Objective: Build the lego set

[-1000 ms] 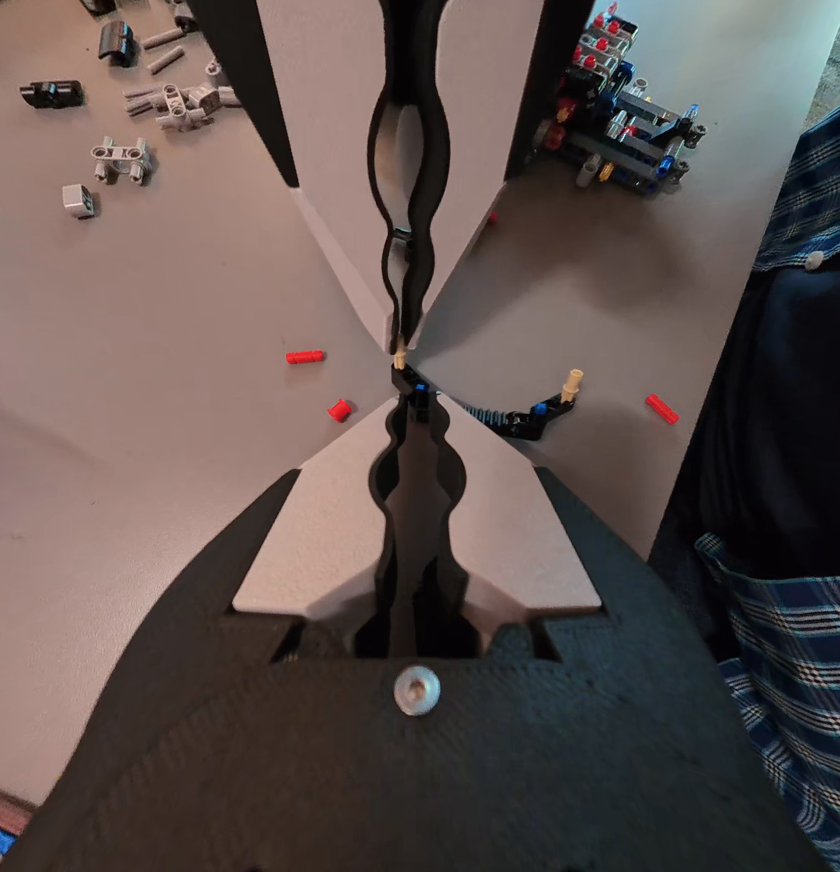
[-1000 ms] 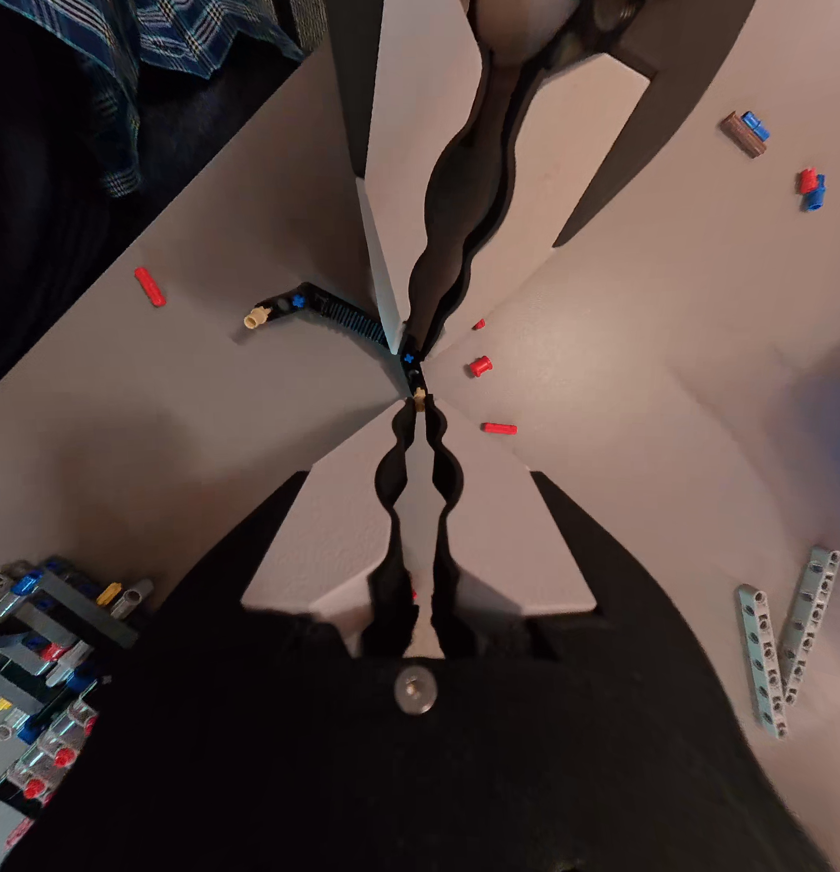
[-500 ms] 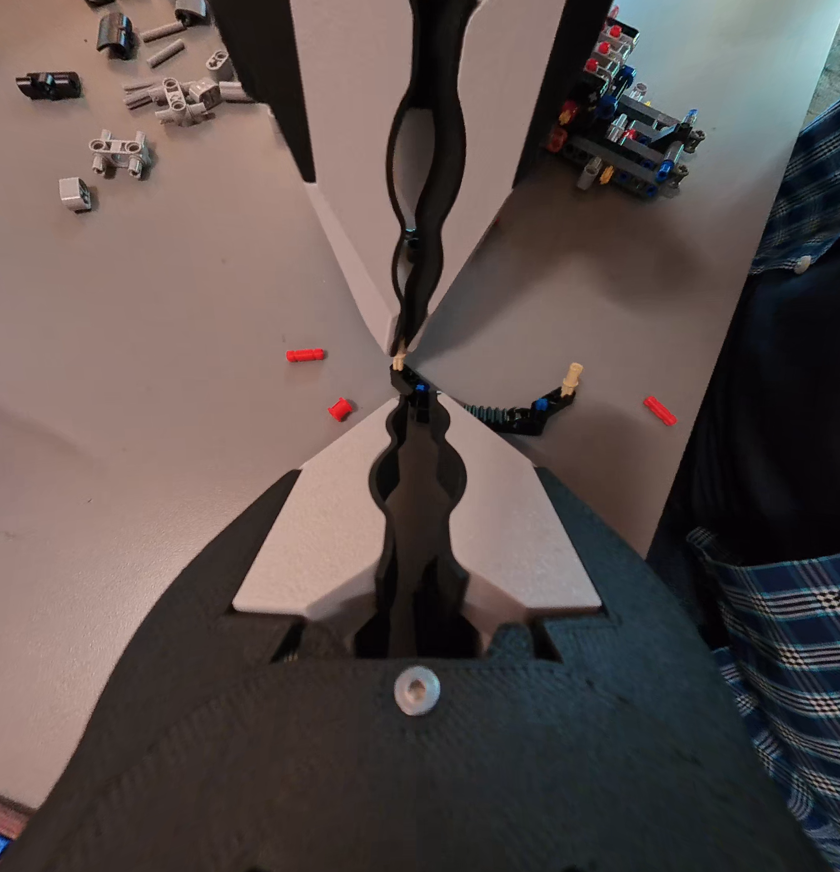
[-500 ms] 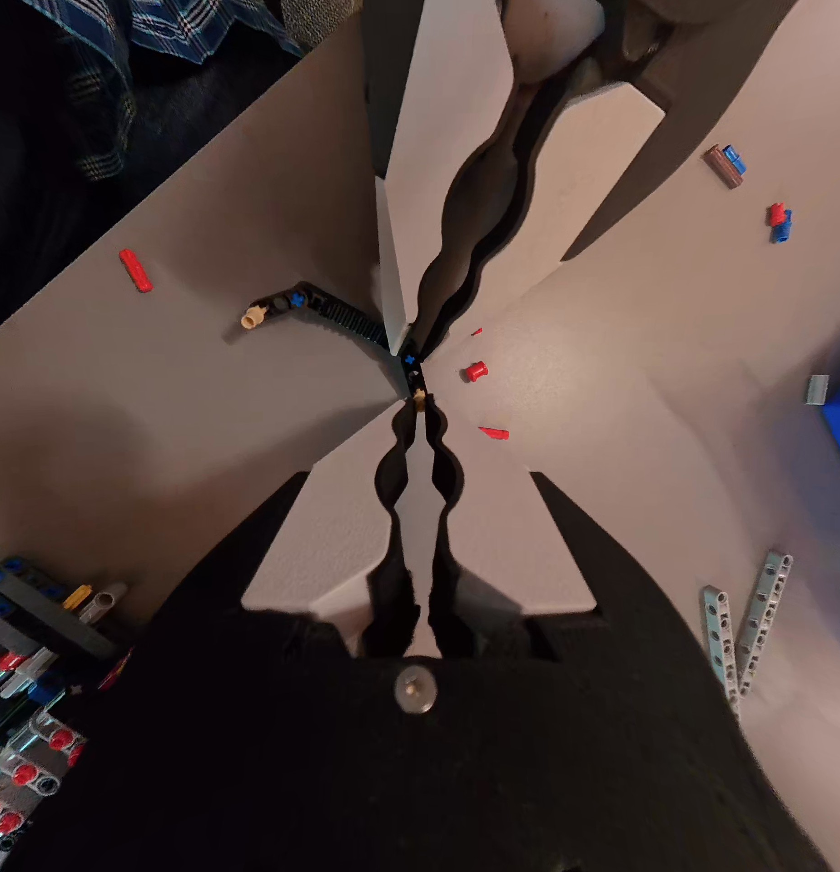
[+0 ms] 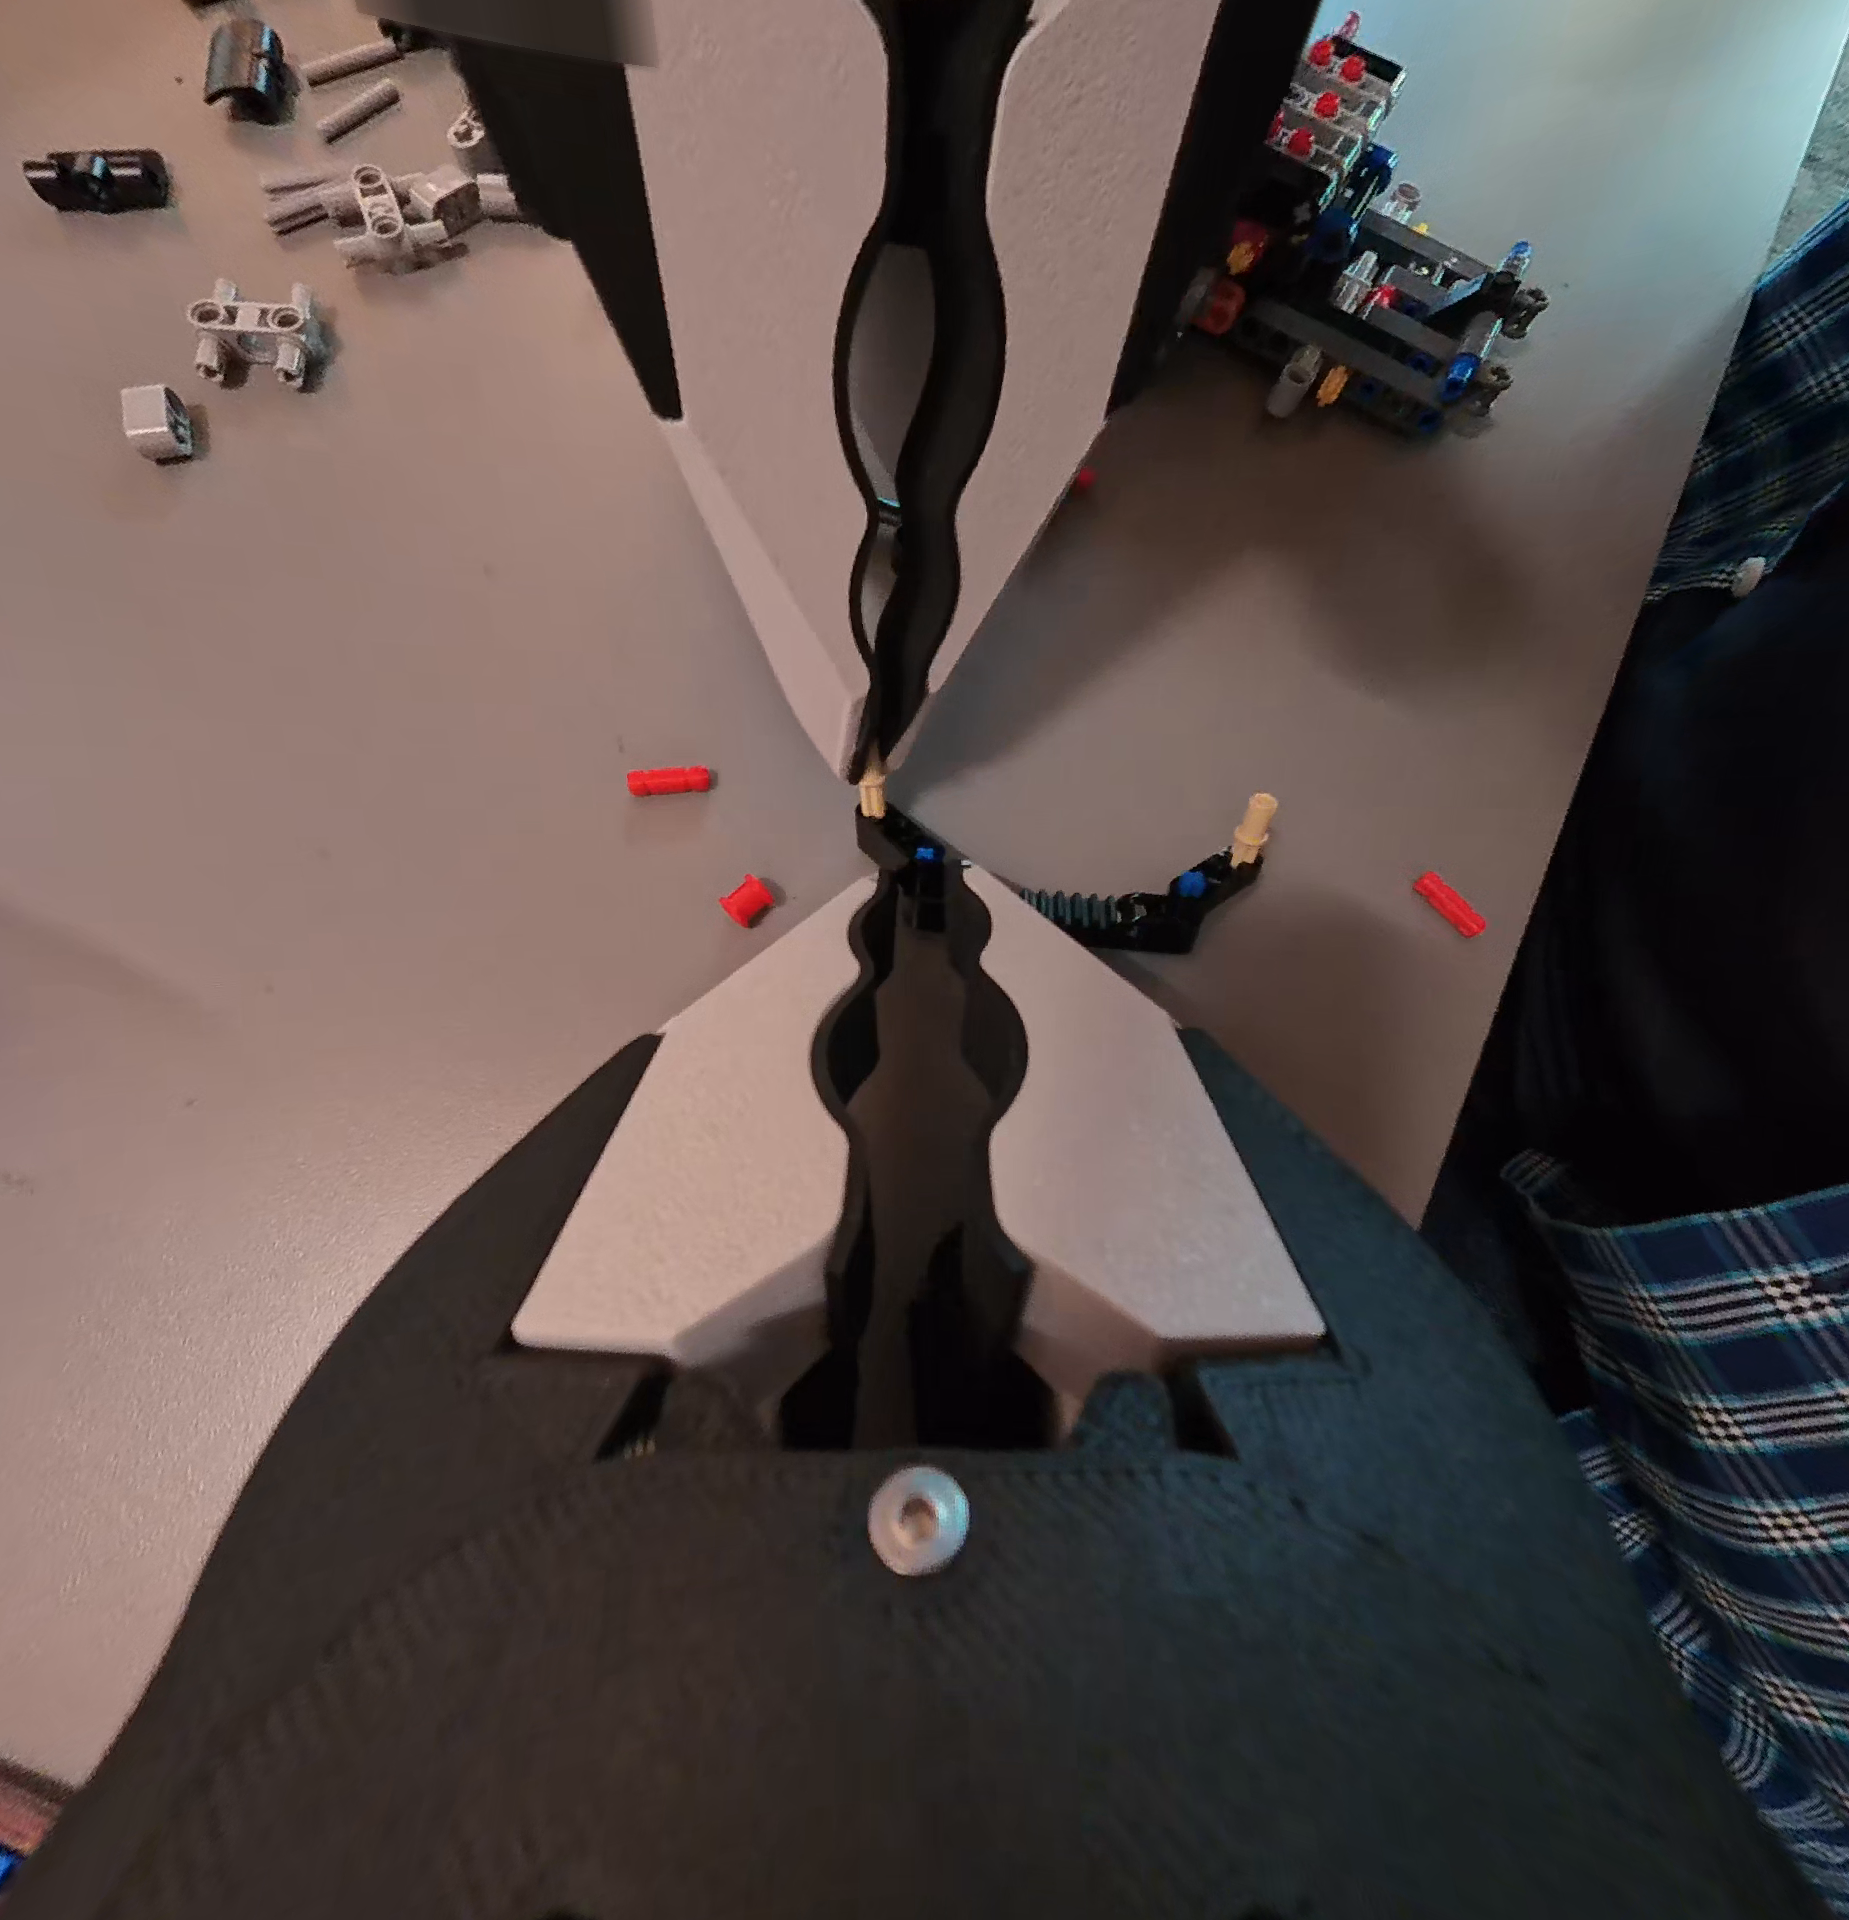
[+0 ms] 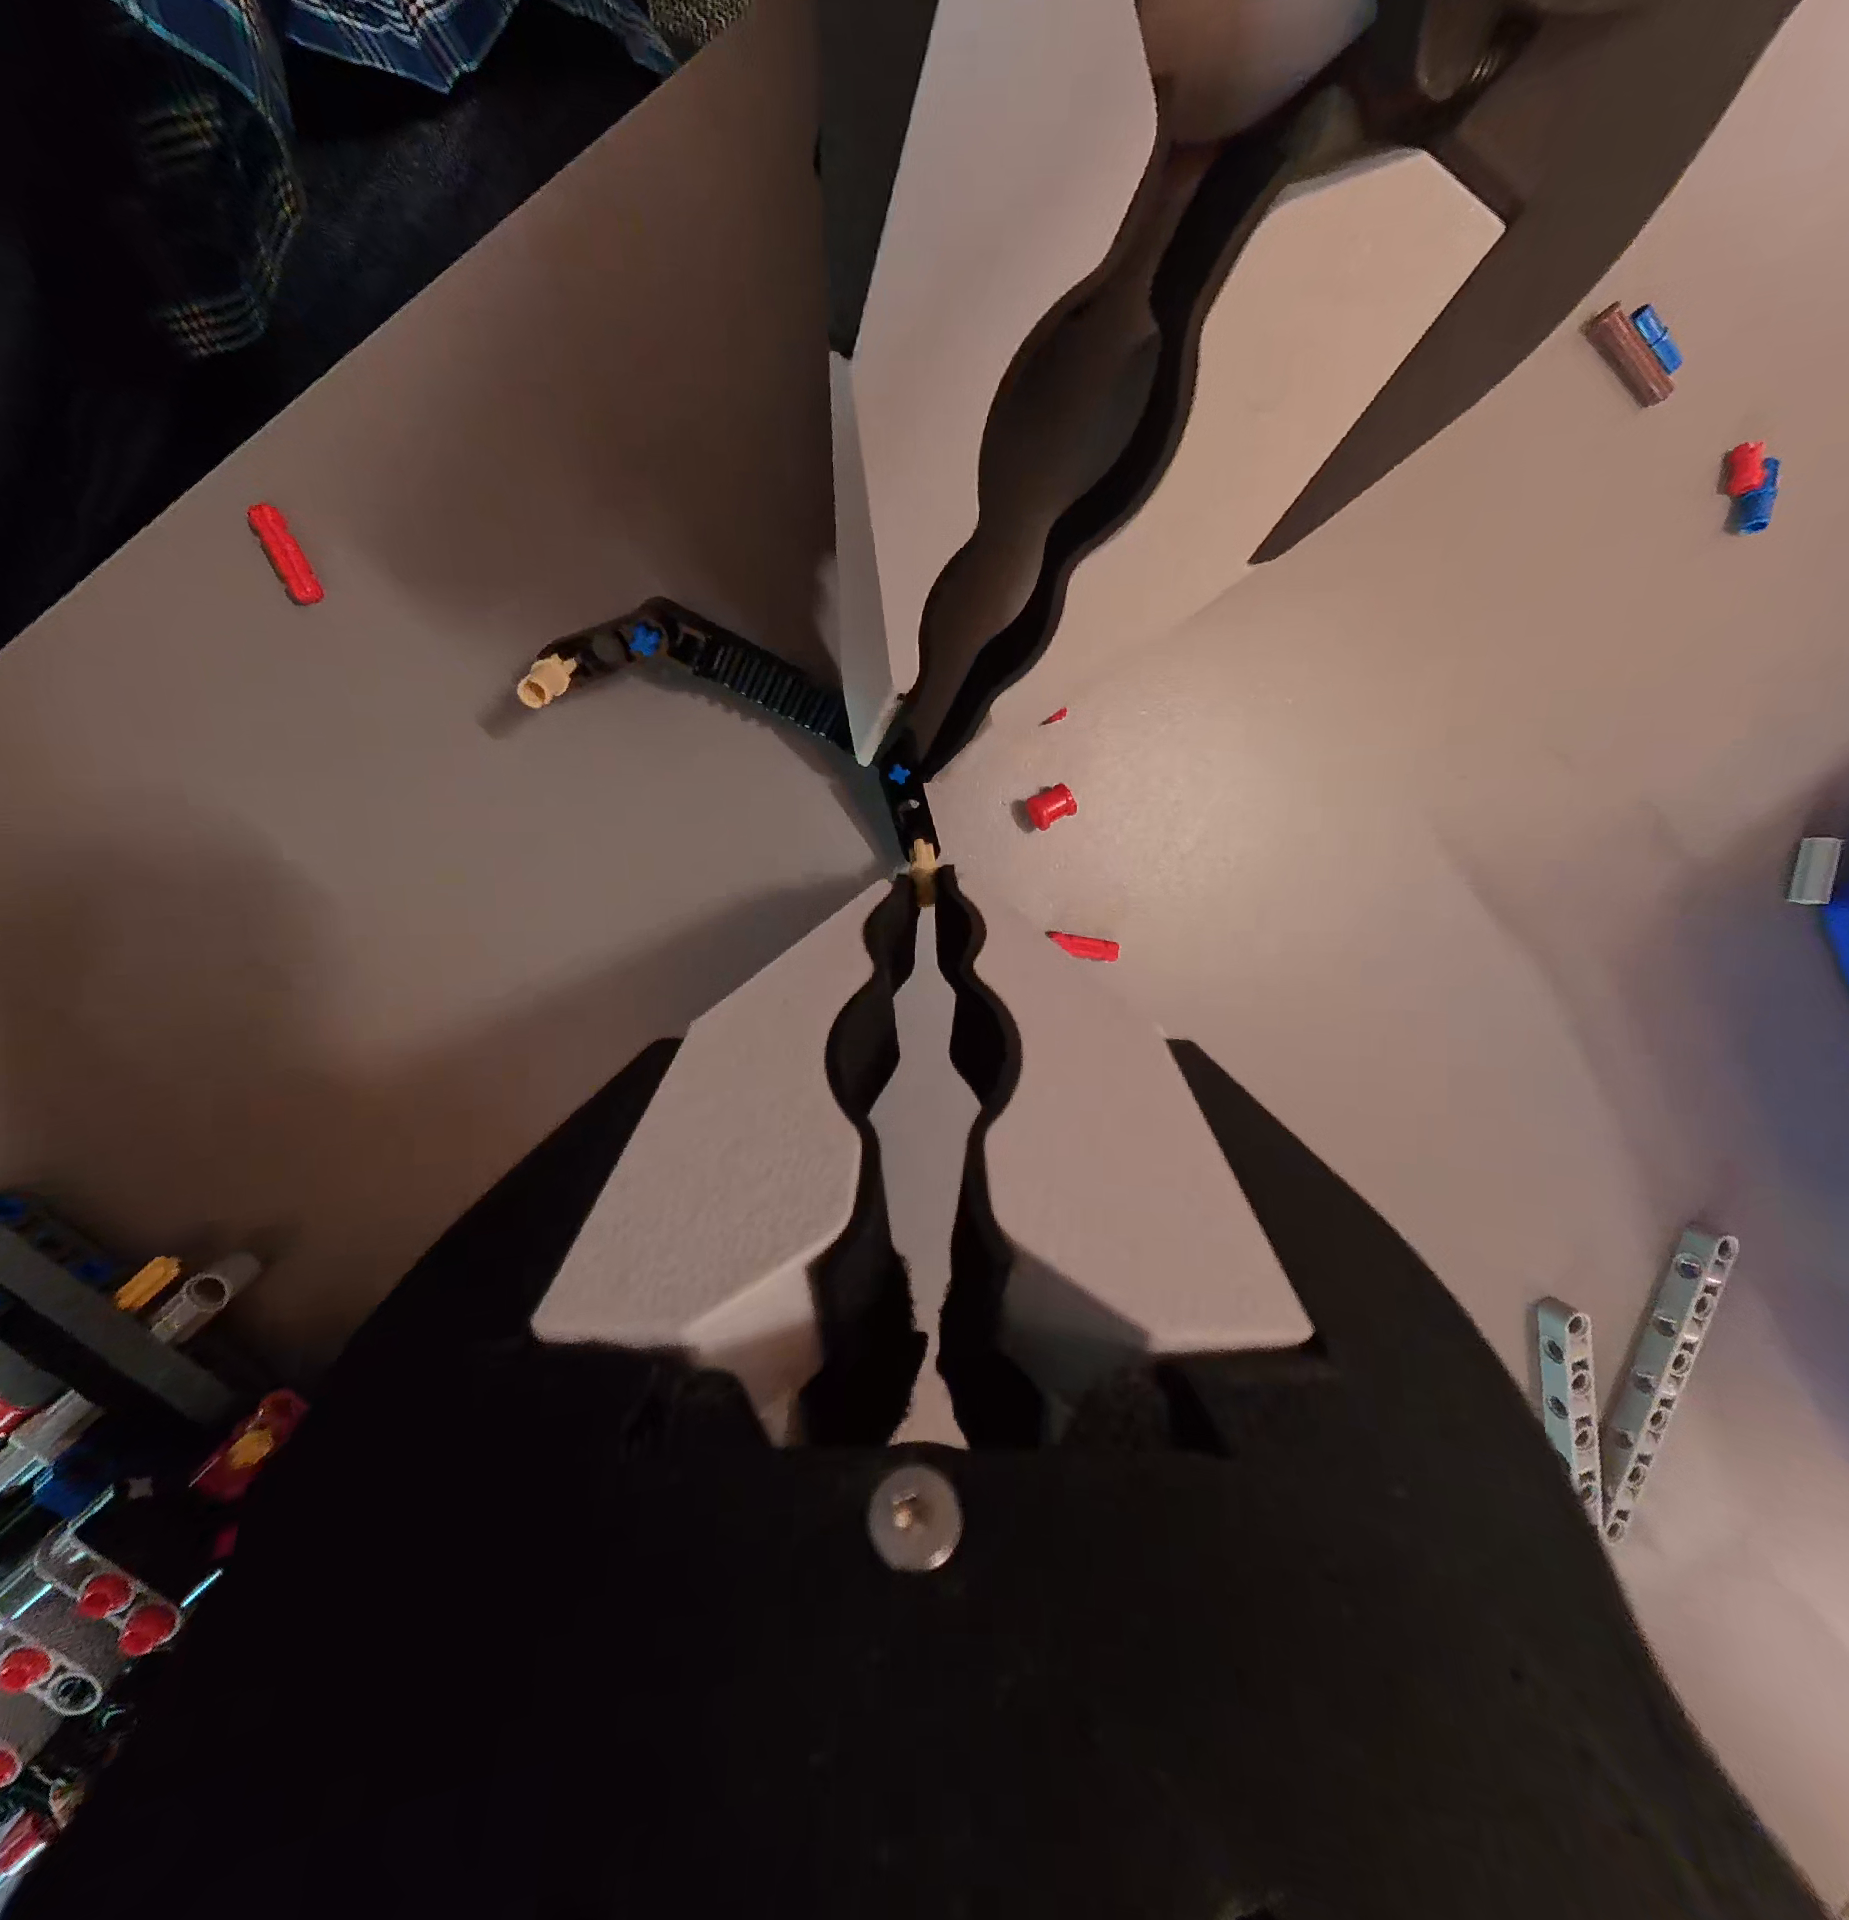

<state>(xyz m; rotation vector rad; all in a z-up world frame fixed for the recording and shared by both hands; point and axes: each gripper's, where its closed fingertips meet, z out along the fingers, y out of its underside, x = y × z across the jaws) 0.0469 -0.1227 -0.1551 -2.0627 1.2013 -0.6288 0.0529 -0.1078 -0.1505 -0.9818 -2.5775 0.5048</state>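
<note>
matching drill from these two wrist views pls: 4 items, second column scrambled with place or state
Items:
1. left tool
2. right tool
3. red bush
4. pale grey beams

Places or states:
A. lying loose on the table near the two tool tips
B. shut on the tan pin
C. lying together, seen at the right edge of the right wrist view
D. shut on the black rack piece

Pairs: 1-D, 2-B, 3-A, 4-C
</note>
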